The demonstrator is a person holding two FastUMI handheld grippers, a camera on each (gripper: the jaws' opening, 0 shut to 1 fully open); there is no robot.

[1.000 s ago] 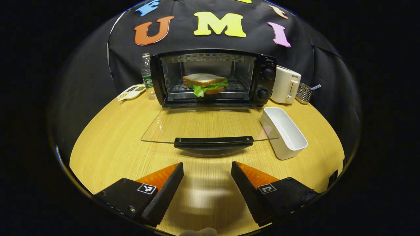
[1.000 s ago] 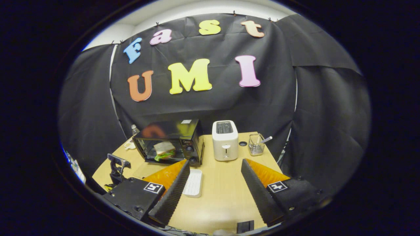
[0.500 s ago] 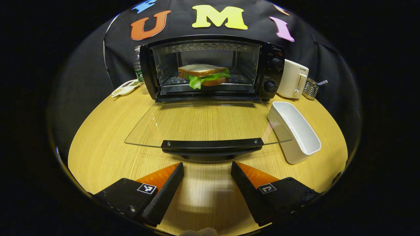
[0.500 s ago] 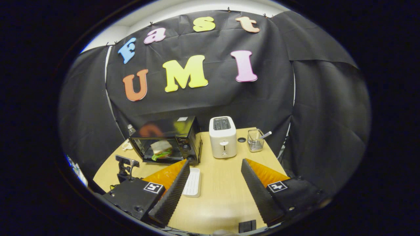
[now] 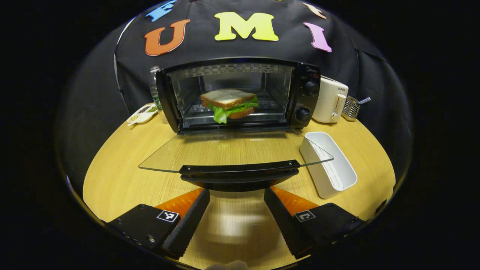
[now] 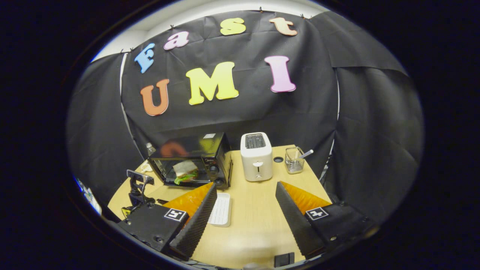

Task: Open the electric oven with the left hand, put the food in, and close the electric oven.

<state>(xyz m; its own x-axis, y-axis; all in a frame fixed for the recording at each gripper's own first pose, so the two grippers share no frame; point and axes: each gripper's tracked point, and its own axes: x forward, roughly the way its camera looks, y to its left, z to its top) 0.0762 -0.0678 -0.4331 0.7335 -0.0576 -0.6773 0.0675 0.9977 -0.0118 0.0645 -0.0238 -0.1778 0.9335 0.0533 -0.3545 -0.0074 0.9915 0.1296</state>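
The table (image 5: 123, 180) carries the whole set-up, a pale wood top with the oven (image 5: 236, 93) standing at its far side against the booth wall. The oven cavity is open, and the sandwich (image 5: 228, 102) lies on the rack inside, bread on top and lettuce hanging at the front edge. The food step is therefore judged complete; only the closing remains.

The glass door (image 5: 232, 152) hangs forward from its bottom hinge, roughly level. Its black handle (image 5: 239, 173) runs along the front edge. Against the left gripper view of a second ago, the handle now sits much nearer and lower in the picture, just above the finger ends, where earlier bare table showed between them. The approach to the handle is thus nearly finished, though no contact can be confirmed.

A white toaster (image 5: 330, 99) stands to the right of the oven, with a wire holder (image 5: 350, 107) beyond it. A white tray (image 5: 329, 164) lies empty beside the door's right corner, close enough that the rising door should be watched.

The left gripper (image 5: 236, 195) is spread wide, holding nothing, both fingers low under the handle. The right gripper (image 6: 245, 195) is likewise spread wide and empty, held high and well back from the oven, much as it was a second ago.
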